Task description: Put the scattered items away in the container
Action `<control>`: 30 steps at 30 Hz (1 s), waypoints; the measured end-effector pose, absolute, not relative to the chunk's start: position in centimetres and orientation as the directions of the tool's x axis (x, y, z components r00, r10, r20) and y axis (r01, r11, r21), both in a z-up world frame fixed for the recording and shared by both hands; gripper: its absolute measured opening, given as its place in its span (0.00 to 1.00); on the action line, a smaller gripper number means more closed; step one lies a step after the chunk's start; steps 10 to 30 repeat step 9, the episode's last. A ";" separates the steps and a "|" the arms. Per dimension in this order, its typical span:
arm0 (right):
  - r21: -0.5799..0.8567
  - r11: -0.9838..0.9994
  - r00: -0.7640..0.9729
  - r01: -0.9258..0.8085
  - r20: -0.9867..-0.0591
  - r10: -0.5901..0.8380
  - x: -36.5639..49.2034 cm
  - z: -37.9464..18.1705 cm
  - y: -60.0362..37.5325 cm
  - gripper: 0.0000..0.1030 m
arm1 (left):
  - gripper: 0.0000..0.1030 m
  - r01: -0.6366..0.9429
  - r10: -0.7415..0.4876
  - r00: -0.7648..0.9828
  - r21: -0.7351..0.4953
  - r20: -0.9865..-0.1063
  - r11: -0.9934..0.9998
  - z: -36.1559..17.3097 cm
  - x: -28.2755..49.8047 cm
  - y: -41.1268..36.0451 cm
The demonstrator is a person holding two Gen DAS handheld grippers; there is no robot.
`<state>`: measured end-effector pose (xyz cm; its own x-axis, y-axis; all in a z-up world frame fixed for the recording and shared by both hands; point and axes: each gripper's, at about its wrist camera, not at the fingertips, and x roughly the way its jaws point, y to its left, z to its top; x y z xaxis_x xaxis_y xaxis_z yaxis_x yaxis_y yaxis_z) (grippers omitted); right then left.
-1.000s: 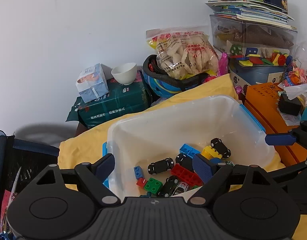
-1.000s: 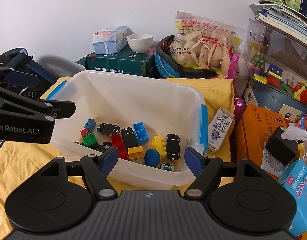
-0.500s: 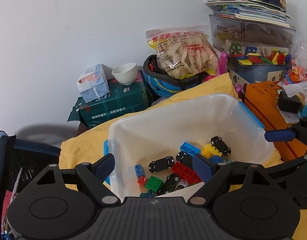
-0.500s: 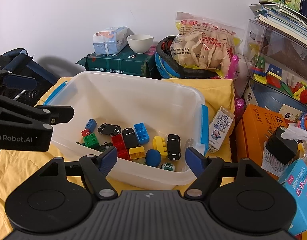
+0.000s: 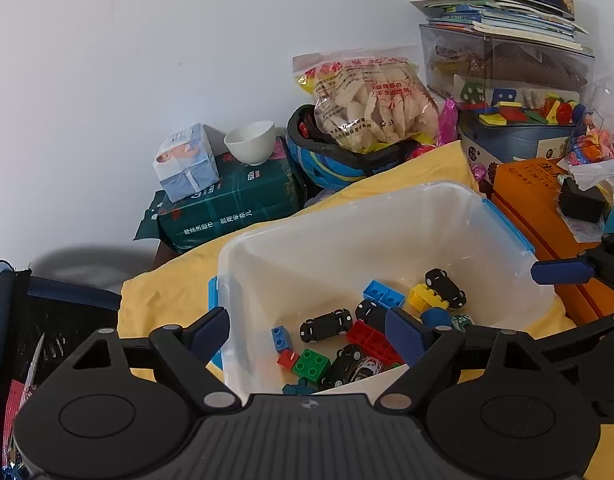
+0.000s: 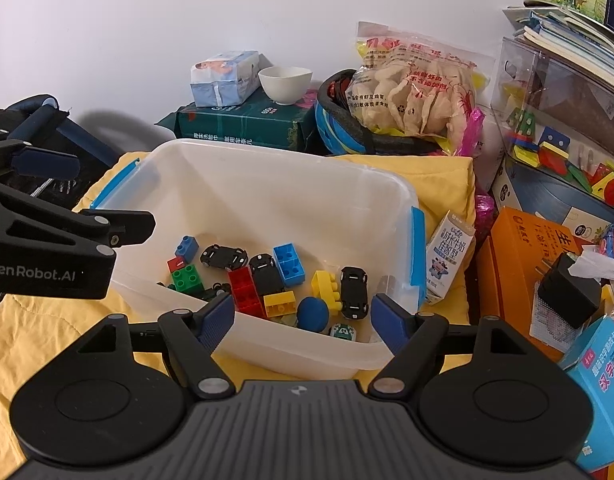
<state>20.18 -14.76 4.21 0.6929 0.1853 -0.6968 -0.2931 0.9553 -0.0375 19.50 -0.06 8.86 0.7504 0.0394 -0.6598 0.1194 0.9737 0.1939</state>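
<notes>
While both tools hang empty over the bin, the entries run as follows.

Left gripper (image 5: pixel 307 330): fingers spread wide, nothing between them; poised above the near-left corner of the bin.
Right gripper (image 6: pixel 303 318): fingers likewise apart and empty; poised above the near wall of the bin, toward its right end.
Clear plastic bin (image 6: pixel 267 160): directly ahead of and below both tools, blue latches on its sides, resting on a yellow cloth (image 6: pixel 39 328).
Contents, ahead of the right fingers: red brick (image 6: pixel 245 288), yellow brick (image 6: pixel 326 284), blue brick (image 6: pixel 289 258), green brick (image 6: pixel 187 278), blue ball (image 6: pixel 312 312), several black toy cars, one (image 6: pixel 354 292) nearest the right finger.
Beyond the bin's right wall: small milk carton (image 6: pixel 451 254), standing tilted between the bin and an orange box (image 6: pixel 519 256).
Farther back: dark green book (image 6: pixel 247 124) carrying a white bowl (image 6: pixel 285 82) and a tissue pack (image 6: pixel 223 76); bag of prawn crackers (image 6: pixel 411 88) on a blue helmet (image 6: pixel 339 132).
Step in hand: judged as a pause between placements; no toy shows loose on the cloth, so the task looks near its end.
Next move calls for: checking the cloth outside the frame for stray pieces; if the milk carton counts as scattered, the right tool would swing right past the latch, close on its sides and lift it over the wall.
</notes>
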 end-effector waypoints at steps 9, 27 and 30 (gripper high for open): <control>-0.029 0.956 0.690 -0.291 -0.699 0.188 20.0 3.8 -14.9 0.76 | 0.85 0.156 -0.004 0.747 0.169 -0.665 0.973 8.8 19.3 -0.2; -0.029 0.956 0.690 -0.291 -0.699 0.188 20.0 3.8 -14.9 0.76 | 0.85 0.156 -0.004 0.747 0.169 -0.665 0.973 8.8 19.3 -0.2; -0.029 0.956 0.690 -0.291 -0.699 0.188 20.0 3.8 -14.9 0.76 | 0.85 0.156 -0.004 0.747 0.169 -0.665 0.973 8.8 19.3 -0.2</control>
